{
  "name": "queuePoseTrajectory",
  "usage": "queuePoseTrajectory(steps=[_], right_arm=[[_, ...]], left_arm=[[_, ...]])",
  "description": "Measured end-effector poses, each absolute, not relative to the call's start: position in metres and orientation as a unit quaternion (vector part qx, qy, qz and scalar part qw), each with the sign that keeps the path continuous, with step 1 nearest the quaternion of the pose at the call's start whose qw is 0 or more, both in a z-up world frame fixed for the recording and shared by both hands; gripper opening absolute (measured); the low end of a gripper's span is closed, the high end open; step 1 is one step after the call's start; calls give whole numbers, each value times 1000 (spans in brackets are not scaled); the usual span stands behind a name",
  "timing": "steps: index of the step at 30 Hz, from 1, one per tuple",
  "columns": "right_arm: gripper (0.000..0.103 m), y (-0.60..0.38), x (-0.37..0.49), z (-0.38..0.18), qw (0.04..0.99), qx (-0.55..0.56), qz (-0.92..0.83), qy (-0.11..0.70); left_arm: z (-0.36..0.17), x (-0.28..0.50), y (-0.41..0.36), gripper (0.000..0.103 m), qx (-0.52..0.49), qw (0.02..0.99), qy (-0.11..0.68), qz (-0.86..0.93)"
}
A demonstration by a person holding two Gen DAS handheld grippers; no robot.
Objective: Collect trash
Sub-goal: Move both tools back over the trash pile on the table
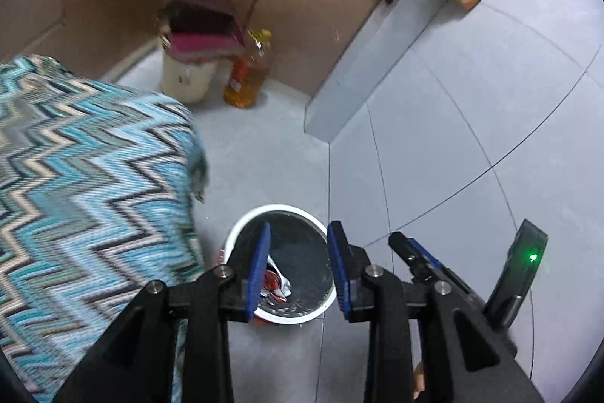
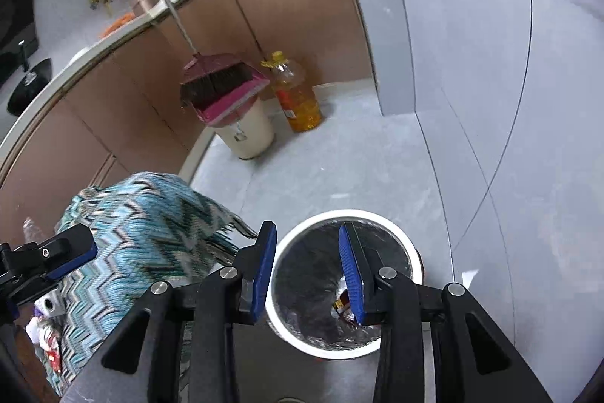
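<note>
Down in the white bin (image 1: 280, 261), lined with a dark bag, lies the crumpled red-and-silver wrapper (image 1: 277, 284), resting at the bottom toward the bin's 6 o'clock side; from the right wrist view only a sliver of it shows past a blue pad. Both grippers hang over the bin's mouth: the left gripper (image 1: 298, 269) is released, its pads apart with nothing between them, and the right gripper (image 2: 309, 270) is likewise released and empty. My reading is that the drop into the bin is done and this piece of trash is collected; the next move would call for lifting both grippers clear of the rim and turning to look for more litter, perhaps the white scrap (image 2: 469, 276) on the floor at the bin's 3 o'clock. At the bin's 9 o'clock stands something draped in a blue zigzag cloth (image 1: 87, 191), and what is under it I cannot tell. Farther off at 12 o'clock, against the brown cabinets, a cream bucket (image 2: 247, 133) carries a pink dustpan and broom (image 2: 222, 85), with a bottle of oil (image 2: 298, 97) just beside it. Some colourful bits at the lower left of the right wrist view are cut off and too blurred to name.
</note>
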State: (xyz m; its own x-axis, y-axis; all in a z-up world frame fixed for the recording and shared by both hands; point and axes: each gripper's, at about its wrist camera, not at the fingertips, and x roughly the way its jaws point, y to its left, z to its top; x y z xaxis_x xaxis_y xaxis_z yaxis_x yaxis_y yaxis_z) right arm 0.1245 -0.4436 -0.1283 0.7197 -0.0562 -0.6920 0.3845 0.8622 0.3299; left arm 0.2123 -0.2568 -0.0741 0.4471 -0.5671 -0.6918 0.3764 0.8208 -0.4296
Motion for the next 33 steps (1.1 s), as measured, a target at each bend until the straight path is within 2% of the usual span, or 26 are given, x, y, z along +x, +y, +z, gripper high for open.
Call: queuePoseTrajectory(steps=[12, 14, 16, 18, 33], right_arm=[[45, -352, 86, -50, 935, 174, -38, 306], [47, -336, 80, -40, 939, 161, -25, 302], [47, -320, 75, -29, 943, 148, -15, 298], [47, -308, 70, -22, 945, 139, -6, 295], [49, -230, 52, 15, 957, 70, 44, 280]], left_arm=[[-4, 125, -141, 30, -91, 902, 352, -231], [5, 110, -119, 34, -97, 908, 343, -221], [10, 99, -99, 41, -101, 913, 334, -211], [12, 89, -81, 43, -101, 919, 326, -199], [18, 36, 21, 44, -127, 937, 293, -143]])
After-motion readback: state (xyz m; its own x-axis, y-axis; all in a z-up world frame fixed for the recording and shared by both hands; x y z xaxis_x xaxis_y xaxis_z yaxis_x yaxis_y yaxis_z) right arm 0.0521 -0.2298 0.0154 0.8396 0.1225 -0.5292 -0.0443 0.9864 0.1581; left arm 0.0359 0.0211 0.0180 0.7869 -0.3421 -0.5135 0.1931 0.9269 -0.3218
